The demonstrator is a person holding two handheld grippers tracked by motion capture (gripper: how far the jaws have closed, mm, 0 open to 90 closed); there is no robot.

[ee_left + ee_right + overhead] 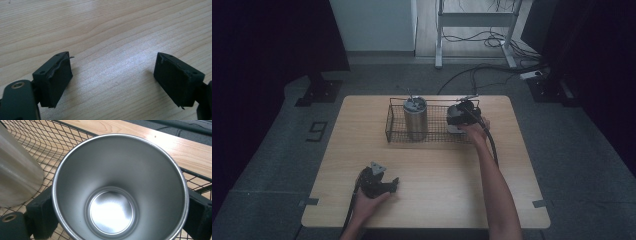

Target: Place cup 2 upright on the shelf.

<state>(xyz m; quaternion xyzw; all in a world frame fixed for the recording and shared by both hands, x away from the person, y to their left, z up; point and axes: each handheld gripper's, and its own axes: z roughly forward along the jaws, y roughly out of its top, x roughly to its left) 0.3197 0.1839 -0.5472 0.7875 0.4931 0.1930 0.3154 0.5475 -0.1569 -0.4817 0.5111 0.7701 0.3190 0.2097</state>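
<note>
right gripper view: cup (120, 187) hides pads.

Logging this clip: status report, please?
Right gripper clamped round steel cup, upright in wire basket. Left gripper open, empty, on table. Steel canister stands beside cup.

dim room; grey floor (272, 150); cables (482, 37)

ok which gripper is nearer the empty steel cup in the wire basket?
Right. The right gripper has its jaws on either side of the steel cup in the wire basket. The left gripper rests near the table's front edge, jaws apart, holding nothing.
</note>
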